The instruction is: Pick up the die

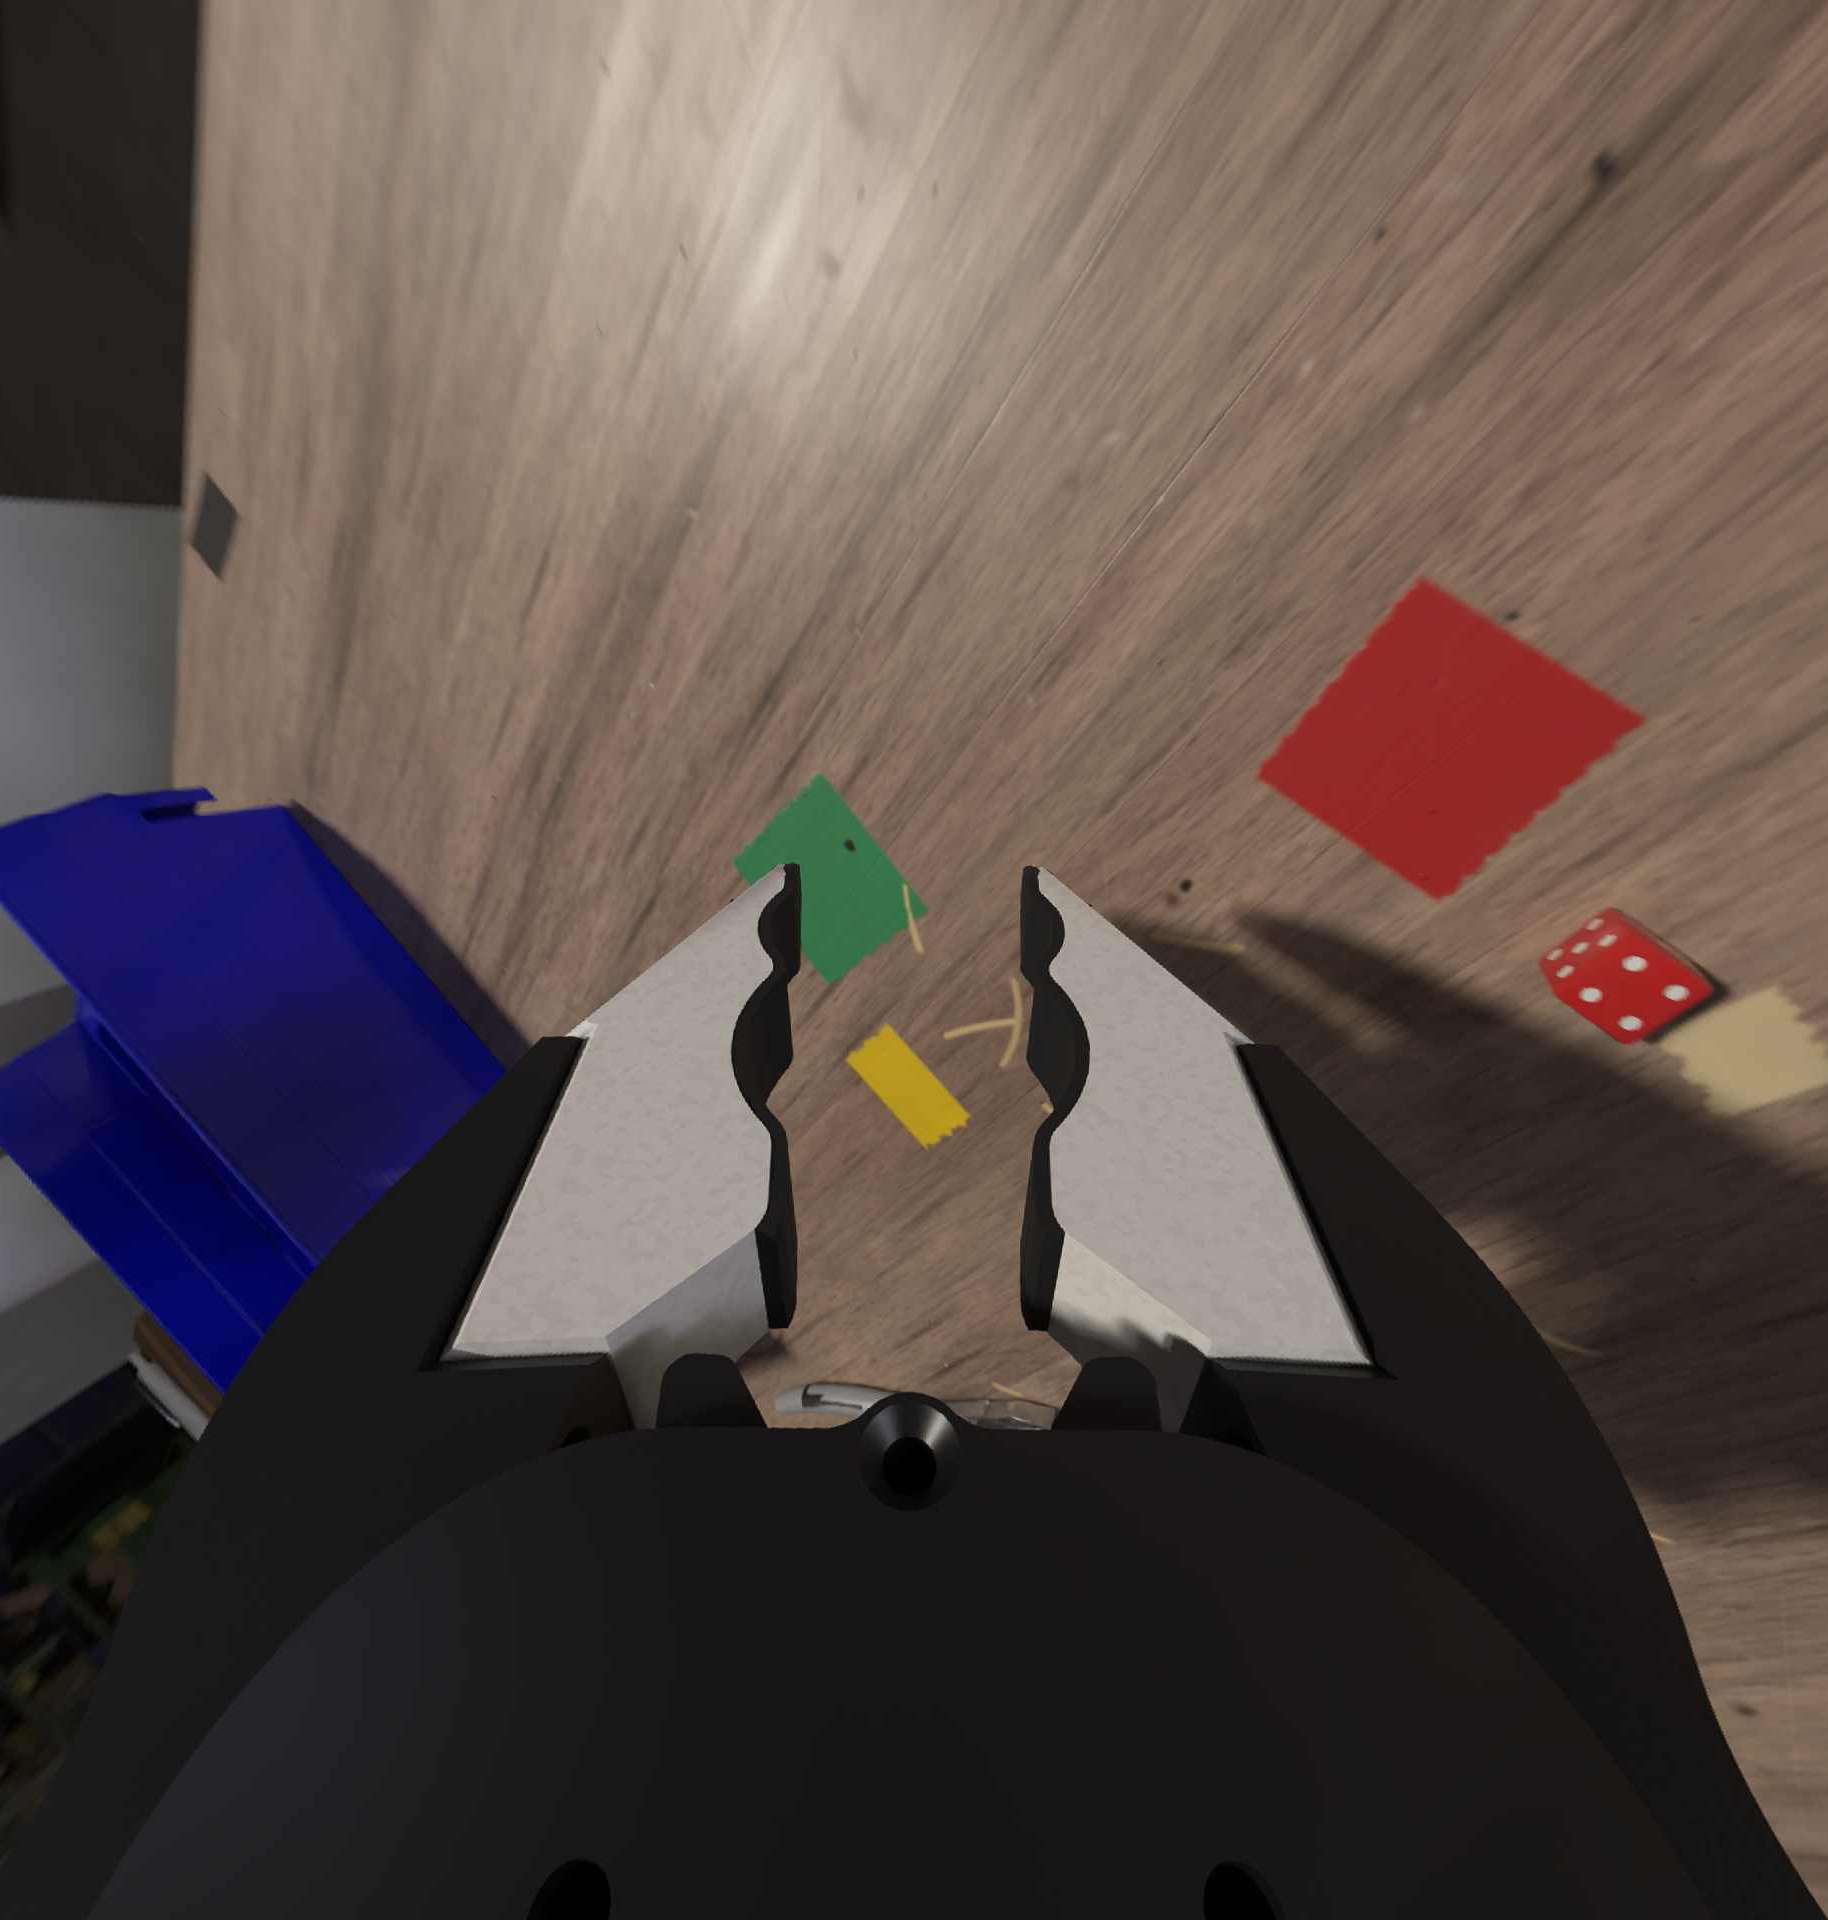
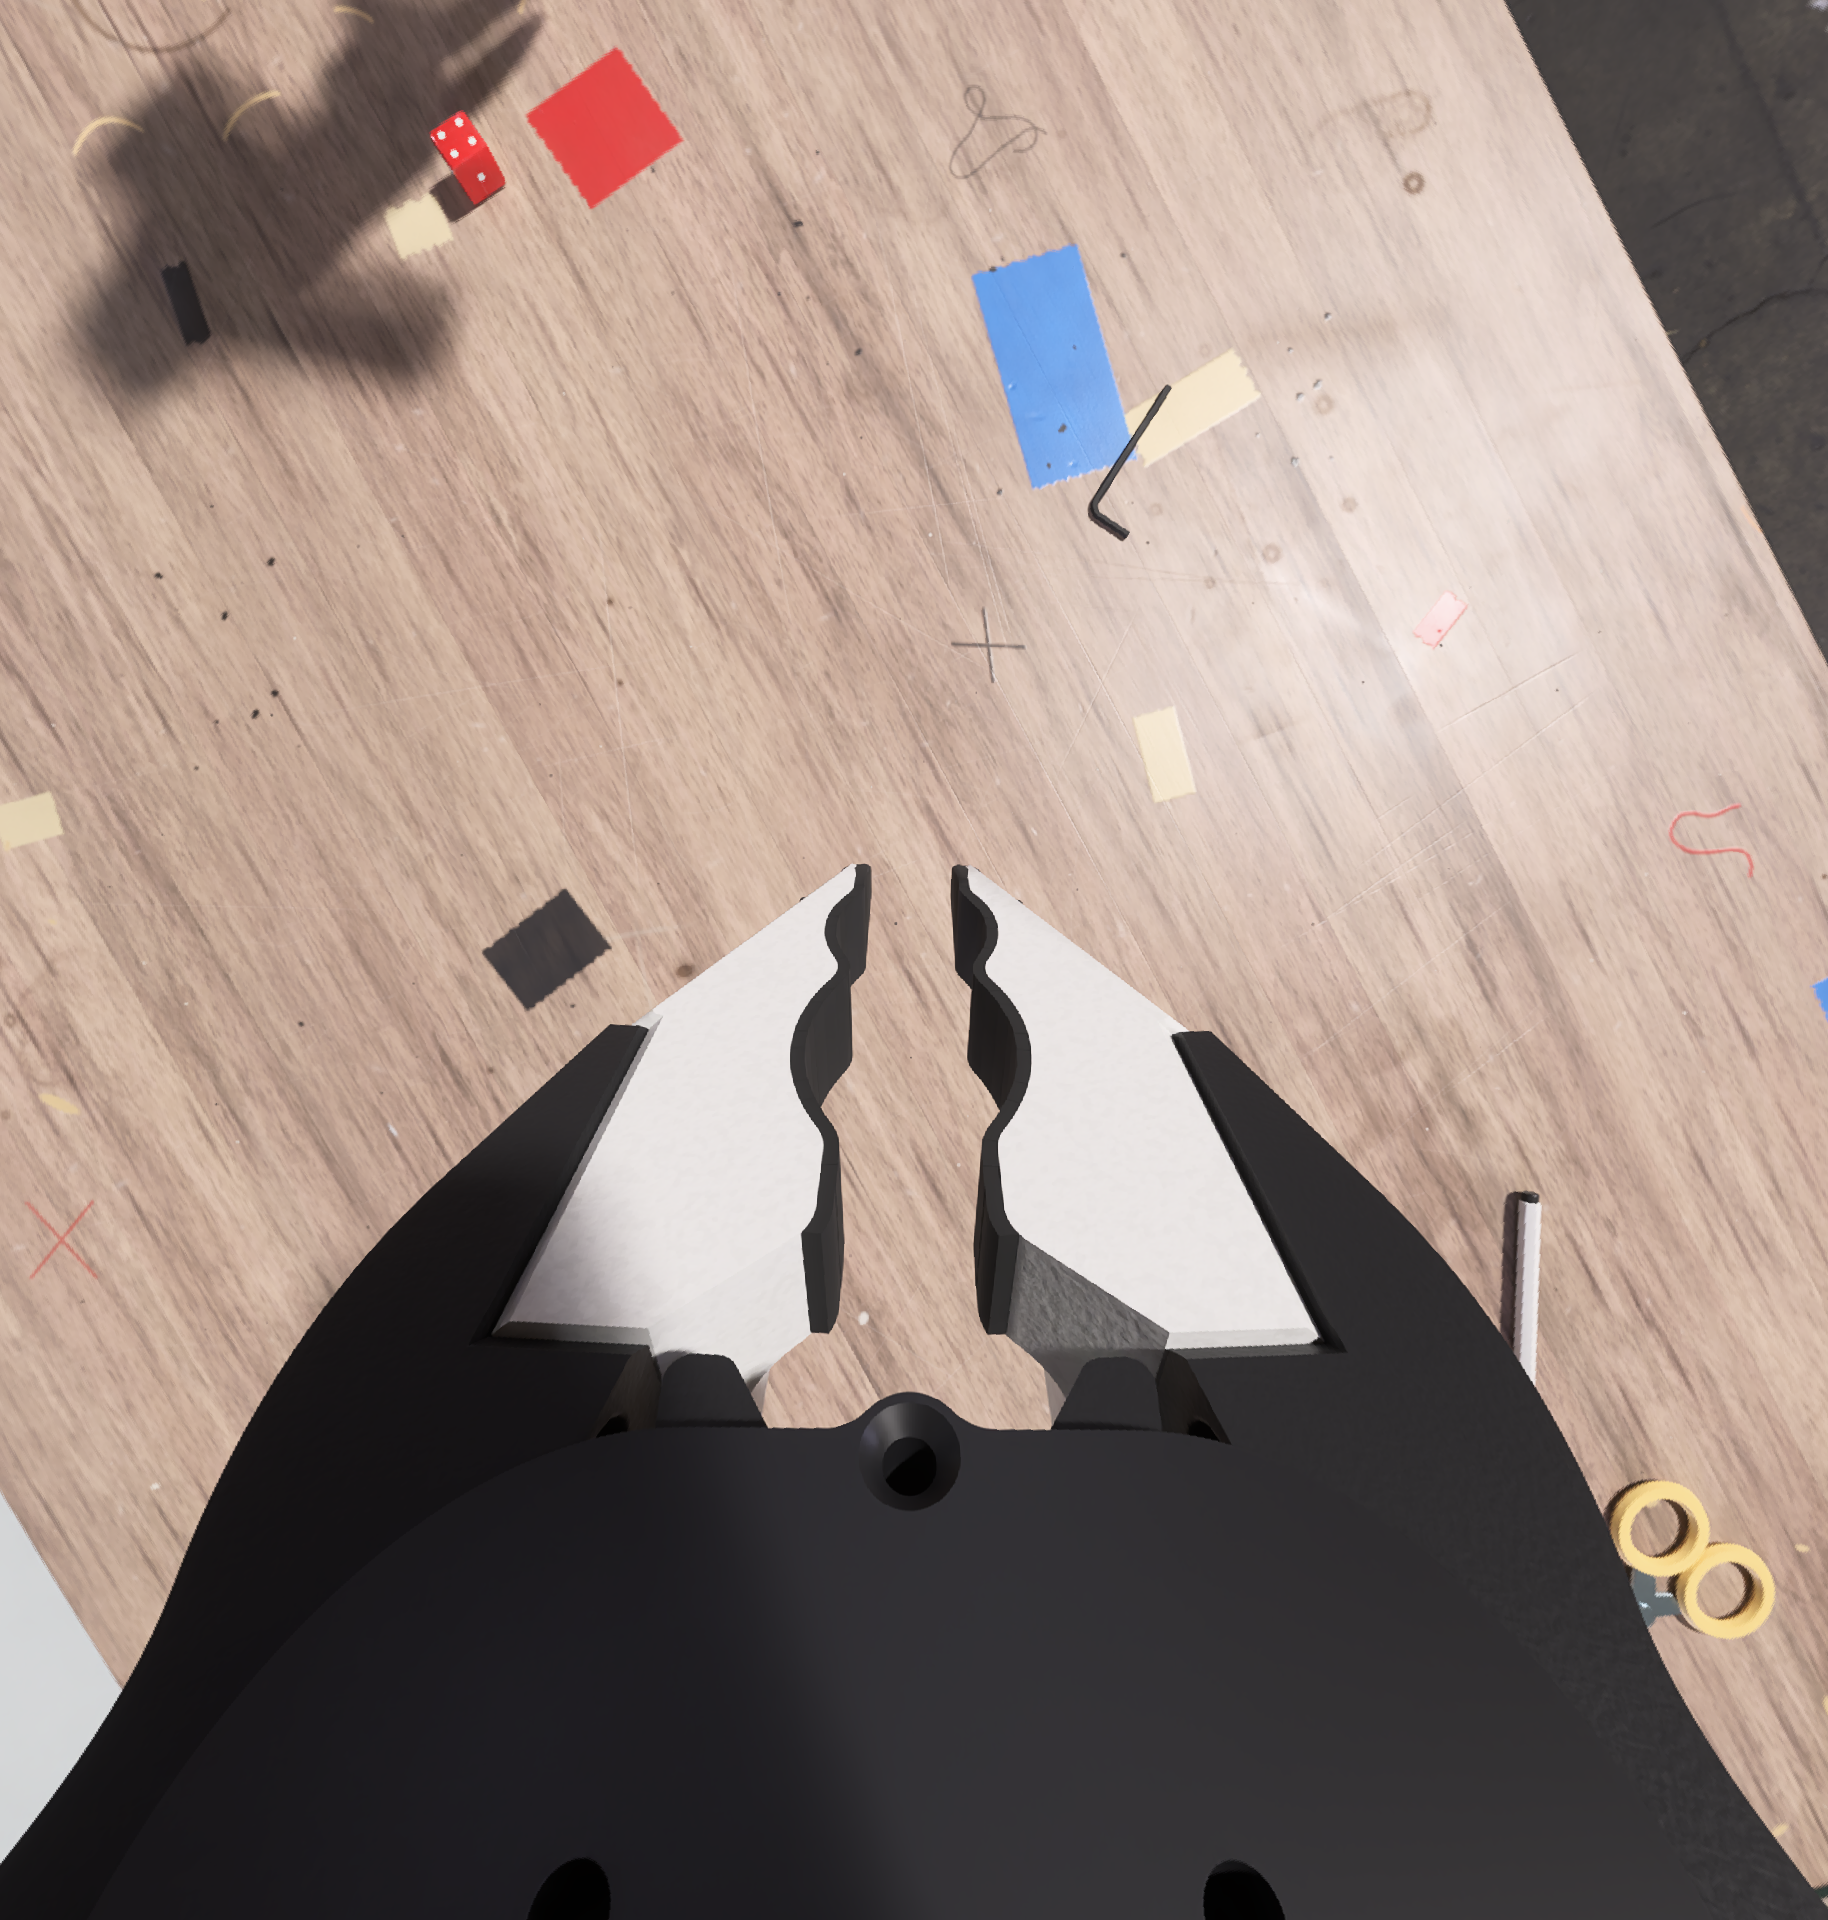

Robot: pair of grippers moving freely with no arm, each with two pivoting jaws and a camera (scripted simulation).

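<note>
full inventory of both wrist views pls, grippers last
die: 1, red with white pips, on the table beside the red patch
red patch: 1, flat on the table
green patch: 1, by the left gripper's tips
yellow strip: 1, between the left fingers in view
blue bin: 1, table's left edge
blue tape: 1, mid-table
hex key: 1, black, across the blue tape's corner
yellow rings: 2, touching, lower right
left gripper: open, empty
right gripper: narrow gap, empty
</note>
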